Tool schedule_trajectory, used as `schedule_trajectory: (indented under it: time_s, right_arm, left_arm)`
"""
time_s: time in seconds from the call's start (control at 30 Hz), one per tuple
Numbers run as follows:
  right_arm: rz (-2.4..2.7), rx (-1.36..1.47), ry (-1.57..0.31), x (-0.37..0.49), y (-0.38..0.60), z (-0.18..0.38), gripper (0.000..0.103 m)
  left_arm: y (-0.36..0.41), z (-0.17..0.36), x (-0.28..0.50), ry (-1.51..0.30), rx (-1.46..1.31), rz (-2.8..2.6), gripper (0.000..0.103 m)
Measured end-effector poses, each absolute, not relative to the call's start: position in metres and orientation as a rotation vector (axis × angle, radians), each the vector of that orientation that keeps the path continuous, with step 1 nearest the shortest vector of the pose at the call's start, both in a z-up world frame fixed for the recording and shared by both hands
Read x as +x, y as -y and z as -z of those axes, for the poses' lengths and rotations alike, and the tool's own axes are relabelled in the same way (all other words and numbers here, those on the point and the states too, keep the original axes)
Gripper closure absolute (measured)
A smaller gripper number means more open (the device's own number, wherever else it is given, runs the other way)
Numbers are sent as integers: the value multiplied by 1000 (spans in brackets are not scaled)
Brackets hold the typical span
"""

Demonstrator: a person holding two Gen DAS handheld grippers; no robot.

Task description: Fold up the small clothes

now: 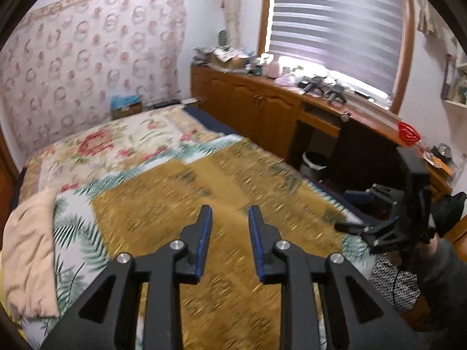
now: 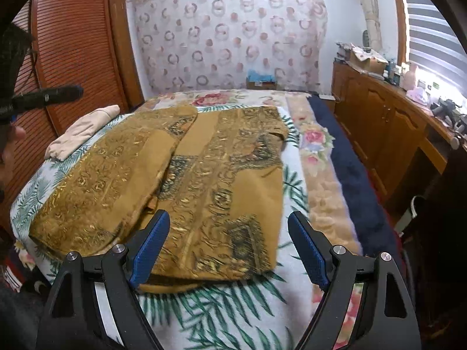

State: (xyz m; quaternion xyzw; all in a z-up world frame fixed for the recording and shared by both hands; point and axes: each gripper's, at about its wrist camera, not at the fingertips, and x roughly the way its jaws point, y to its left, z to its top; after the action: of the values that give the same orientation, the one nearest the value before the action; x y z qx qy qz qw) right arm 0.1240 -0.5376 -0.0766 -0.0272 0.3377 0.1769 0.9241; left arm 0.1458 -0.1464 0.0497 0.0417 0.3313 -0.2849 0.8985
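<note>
Daylight glare through window blinds [image 1: 335,29], motion-blurred left view, fisheye-bent edges, dark corners

Both the left tongs [image 1: 229,218] and the right tongs [image 2: 229,230] are built from matte black angular links, fastened with round silver bolts. Ribbed blue pads [image 2: 149,250] are fitted inside the fingers. A dark grey sleeve [image 1: 443,262] is seen.

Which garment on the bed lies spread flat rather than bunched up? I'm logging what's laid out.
The mustard patterned garment, spread flat mid-bed; the plain beige garment lies bunched at its left edge.
</note>
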Motion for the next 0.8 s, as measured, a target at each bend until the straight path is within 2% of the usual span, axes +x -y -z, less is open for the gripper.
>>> schedule_trajectory:
  time_s: [0.3, 0.47, 0.57, 0.6, 0.8]
  right_arm:
    - [-484, -88, -749, 156, 483, 83, 20]
    - [-538, -117, -813, 178, 452, 88, 33]
    - [-555, -148, -857, 189, 438, 93, 44]
    - [-557, -157, -867, 191, 436, 94, 52]
    - [-586, -177, -920, 197, 424, 105, 56]
  left_arm:
    - [87, 2, 127, -756, 90, 454, 80]
    - [65, 20, 117, -780, 52, 423, 80]
    - [57, 27, 112, -783, 43, 414, 80]
    - [55, 29, 109, -783, 40, 411, 80]
    - [44, 37, 102, -787, 14, 395, 80]
